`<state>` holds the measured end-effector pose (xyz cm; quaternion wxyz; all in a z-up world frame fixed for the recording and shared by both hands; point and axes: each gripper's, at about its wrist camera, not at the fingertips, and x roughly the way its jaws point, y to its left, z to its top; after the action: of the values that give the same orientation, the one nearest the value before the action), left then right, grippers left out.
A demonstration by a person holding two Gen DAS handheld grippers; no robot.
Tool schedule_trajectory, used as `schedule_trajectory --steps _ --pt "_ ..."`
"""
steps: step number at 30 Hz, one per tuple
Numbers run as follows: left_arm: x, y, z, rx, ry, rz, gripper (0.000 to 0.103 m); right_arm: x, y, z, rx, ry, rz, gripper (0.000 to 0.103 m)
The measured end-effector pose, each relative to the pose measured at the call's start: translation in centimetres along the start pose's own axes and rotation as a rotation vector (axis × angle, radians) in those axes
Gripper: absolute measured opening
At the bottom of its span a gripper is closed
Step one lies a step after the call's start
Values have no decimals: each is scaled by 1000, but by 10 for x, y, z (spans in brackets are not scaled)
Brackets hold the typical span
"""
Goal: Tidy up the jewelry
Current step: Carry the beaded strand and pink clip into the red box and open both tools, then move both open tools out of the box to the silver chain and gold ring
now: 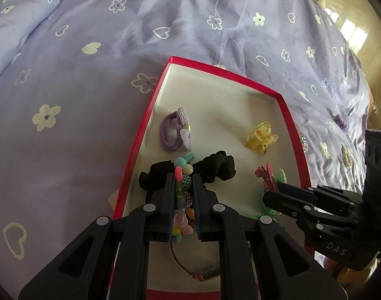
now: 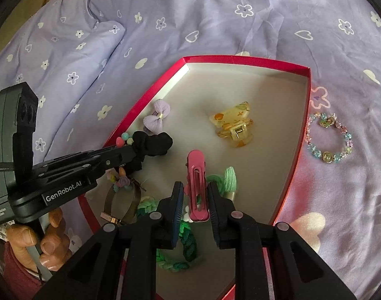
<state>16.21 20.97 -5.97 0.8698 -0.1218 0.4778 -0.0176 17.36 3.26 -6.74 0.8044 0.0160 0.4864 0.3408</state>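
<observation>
Hovering over the red box (image 2: 245,61), a pink clip (image 2: 196,187) is being clasped by the right gripper (image 2: 195,200), its long axis along the fingers; beads (image 1: 183,187) are being clenched by the left gripper (image 1: 184,190) beside the black scrunchie (image 1: 215,166).

Both cameras ride close above the red box (image 1: 294,125), tilted steeply down along their own jaws. Both take in its white floor and the surrounding bed (image 2: 215,20), each also catching the other's gripper.
</observation>
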Motion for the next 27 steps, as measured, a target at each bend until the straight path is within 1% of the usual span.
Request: schedule_trajectory --steps 5,11,14,16,18,19,21,22,24,25,26,27 --pt "-1 0 0 0 2 4 16 1 2 0 2 -1 2 22" --pt "-1 0 -1 0 3 3 17 1 1 1 4 -2 4 21" --pt "-1 0 -1 -2 3 2 19 2 1 1 3 -3 2 21" --pt "-2 0 -1 1 3 2 24 2 2 1 3 -3 2 22" --pt "-5 -1 -2 6 -2 7 32 2 2 1 4 -3 2 22" --pt "-7 -2 -3 7 -6 10 33 1 2 1 5 -3 4 23" --pt "-11 -3 -4 6 -12 8 40 0 1 1 8 -3 9 24" --pt "-13 -3 -4 6 -17 6 42 -2 1 1 11 -4 14 25" --pt "-17 -4 -5 5 -25 6 45 -9 2 0 11 -12 25 29" --pt "-20 -4 -6 3 -28 4 46 -12 2 -1 9 -18 29 33" --pt "-22 -5 -6 -1 -31 1 49 -16 2 -2 7 -23 34 37" --pt "-25 -5 -7 -5 -35 -2 52 -22 2 -4 7 -30 40 38"
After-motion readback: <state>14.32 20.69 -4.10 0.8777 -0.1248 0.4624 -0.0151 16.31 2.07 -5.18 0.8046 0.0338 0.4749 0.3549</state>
